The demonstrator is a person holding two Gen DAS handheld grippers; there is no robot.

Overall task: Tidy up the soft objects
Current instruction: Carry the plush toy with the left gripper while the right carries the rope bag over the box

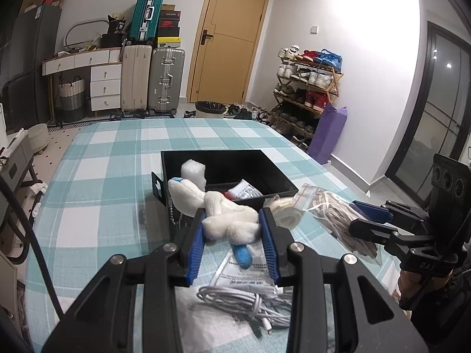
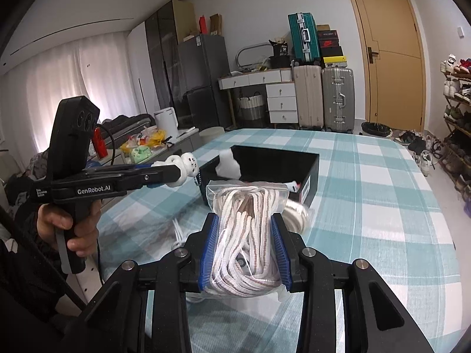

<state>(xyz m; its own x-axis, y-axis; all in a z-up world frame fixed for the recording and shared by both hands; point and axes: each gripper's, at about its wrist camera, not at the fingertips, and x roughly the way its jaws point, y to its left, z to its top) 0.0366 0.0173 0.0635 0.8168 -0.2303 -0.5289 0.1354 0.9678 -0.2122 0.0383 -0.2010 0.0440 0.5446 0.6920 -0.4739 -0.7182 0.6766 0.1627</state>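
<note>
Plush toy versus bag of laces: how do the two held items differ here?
The plush toy is bare white fur with blue bits; the bag of laces is cord sealed in clear plastic. The toy sits in the left tongs, the bag in the right tongs. The toy hangs at the black box edge; the bag is short of it. Both are soft, gripped and lifted off the checked cloth.
</note>
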